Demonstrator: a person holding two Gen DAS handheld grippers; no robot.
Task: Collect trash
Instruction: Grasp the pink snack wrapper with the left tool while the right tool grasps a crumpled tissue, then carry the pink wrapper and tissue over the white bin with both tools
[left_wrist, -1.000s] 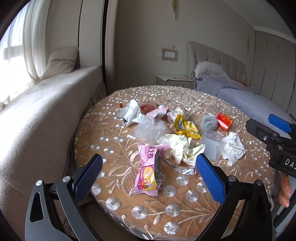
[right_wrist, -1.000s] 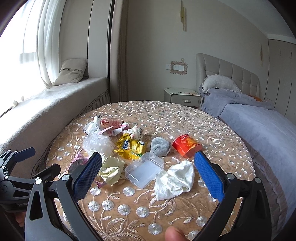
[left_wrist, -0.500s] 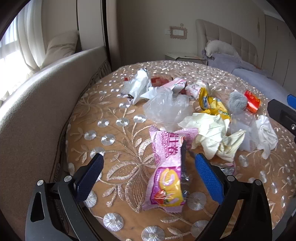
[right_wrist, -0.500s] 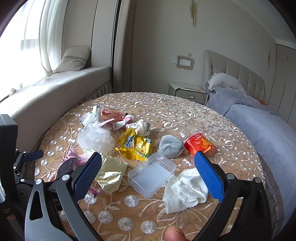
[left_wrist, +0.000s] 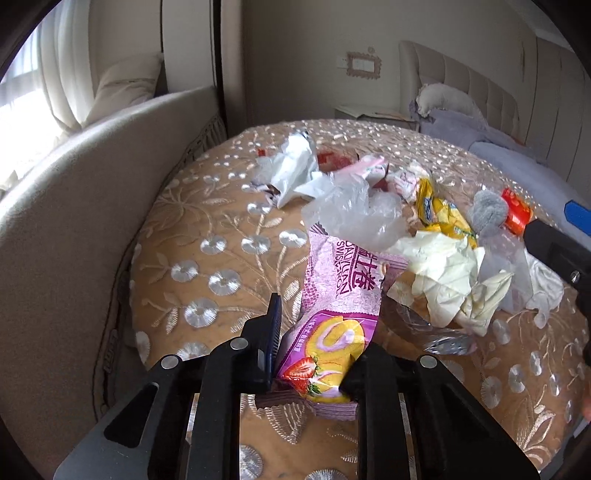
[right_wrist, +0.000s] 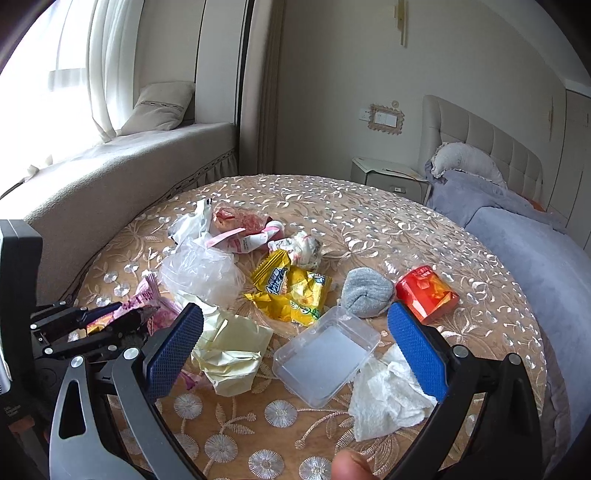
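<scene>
Trash lay scattered over the round desk (right_wrist: 424, 236) with its embroidered gold cloth, and one piece was already taken: the pink swiss-roll wrapper (left_wrist: 334, 306) stood pinched at its lower end in the left hand-held gripper (left_wrist: 314, 354), whose jaws had just been closing and now clenched on it. The wrapper's bottom edge was lost behind the black fingers, and in the right wrist view only a sliver of pink showed between them (right_wrist: 147, 306). Behind it sat a clear plastic bag (left_wrist: 354, 214), a crumpled pale-yellow paper (left_wrist: 447, 280) and a bit of foil (left_wrist: 439, 339) half tucked under that paper. The right hand-held gripper (right_wrist: 295, 343) hung released over the near side of the desk, its blue pads wide apart and touching nothing; between them lay a clear plastic box (right_wrist: 325, 358), with a white tissue (right_wrist: 384, 398) partly covered by the right pad. Farther off were a yellow snack bag (right_wrist: 291, 288), a grey sock ball (right_wrist: 365, 295) and a red packet (right_wrist: 424, 291) (its near corner cut off by the pad). A fingertip (right_wrist: 351, 465) intruded at the bottom edge. The wrappers at the far end of the pile were too tangled to tell apart.
</scene>
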